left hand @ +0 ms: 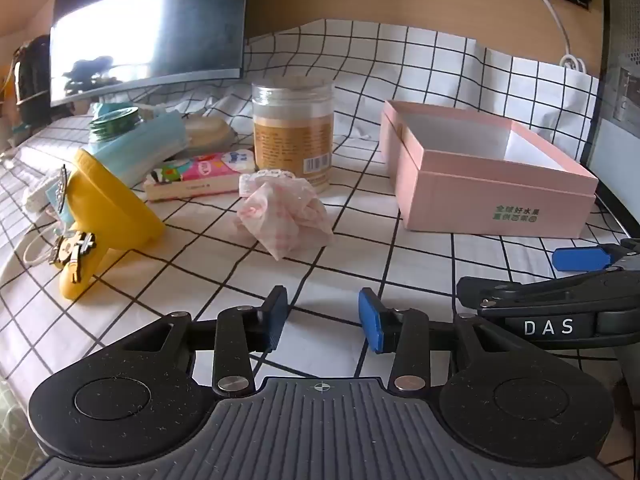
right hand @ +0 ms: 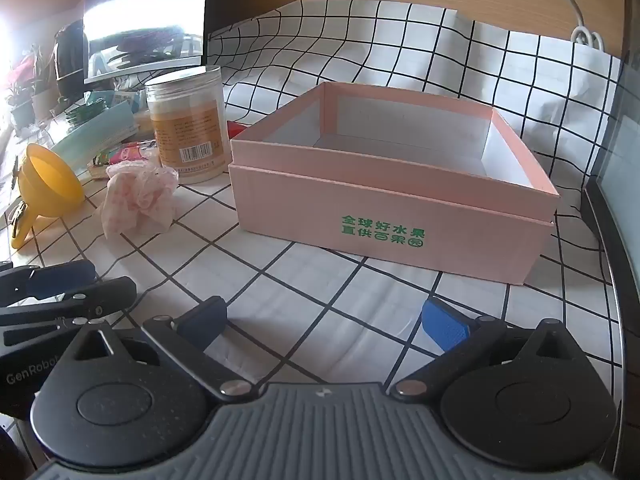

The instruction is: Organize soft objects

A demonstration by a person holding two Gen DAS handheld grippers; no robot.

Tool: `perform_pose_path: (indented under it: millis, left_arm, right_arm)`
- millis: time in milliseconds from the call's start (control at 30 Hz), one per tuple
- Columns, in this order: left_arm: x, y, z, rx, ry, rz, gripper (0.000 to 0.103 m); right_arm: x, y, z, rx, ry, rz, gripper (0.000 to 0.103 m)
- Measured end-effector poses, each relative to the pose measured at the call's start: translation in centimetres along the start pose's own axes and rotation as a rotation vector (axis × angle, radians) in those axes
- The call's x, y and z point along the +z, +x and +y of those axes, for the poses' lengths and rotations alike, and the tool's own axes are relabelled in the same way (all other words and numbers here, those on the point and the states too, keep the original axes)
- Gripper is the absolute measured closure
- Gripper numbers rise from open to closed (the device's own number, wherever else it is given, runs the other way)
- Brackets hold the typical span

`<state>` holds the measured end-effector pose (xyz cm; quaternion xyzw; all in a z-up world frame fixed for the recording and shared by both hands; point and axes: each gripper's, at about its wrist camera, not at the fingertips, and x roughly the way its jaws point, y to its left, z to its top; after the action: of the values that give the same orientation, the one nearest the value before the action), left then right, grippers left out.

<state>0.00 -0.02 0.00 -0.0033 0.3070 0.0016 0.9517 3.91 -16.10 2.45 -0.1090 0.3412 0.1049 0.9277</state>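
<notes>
A crumpled pink checked cloth with a lace edge (left hand: 282,210) lies on the checkered tablecloth, in front of a plastic jar (left hand: 293,128). It also shows in the right wrist view (right hand: 138,198). An open pink box (right hand: 394,184), empty inside, stands to the right; it also shows in the left wrist view (left hand: 486,172). My left gripper (left hand: 323,318) is open and empty, low over the table, short of the cloth. My right gripper (right hand: 323,320) is open wide and empty, in front of the box.
A yellow funnel-shaped object (left hand: 106,200) lies at the left. Behind it are a tissue pack (left hand: 200,176), a teal folded item (left hand: 140,152) and a green-lidded jar (left hand: 114,120). A dark monitor (left hand: 148,24) stands at the back left. A white cable (left hand: 556,16) hangs at the back right.
</notes>
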Motion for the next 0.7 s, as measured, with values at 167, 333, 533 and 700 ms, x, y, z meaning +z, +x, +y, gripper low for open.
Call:
perform_pose_path:
  millis: [167, 333, 533, 700]
  left_arm:
    - [0.02, -0.01, 0.05, -0.002, -0.004, -0.002, 0.059]
    - [-0.01, -0.01, 0.01, -0.001, -0.001, -0.004, 0.059]
    - [-0.01, -0.01, 0.02, -0.001, -0.003, -0.005, 0.059]
    - [-0.01, -0.01, 0.02, -0.001, -0.003, -0.005, 0.059]
  right_arm:
    - [0.01, 0.00, 0.00, 0.000, 0.000, 0.000, 0.000]
    - [0.00, 0.00, 0.00, 0.000, 0.000, 0.000, 0.000]
    - [0.01, 0.00, 0.00, 0.000, 0.000, 0.000, 0.000]
    - [0.01, 0.00, 0.00, 0.000, 0.000, 0.000, 0.000]
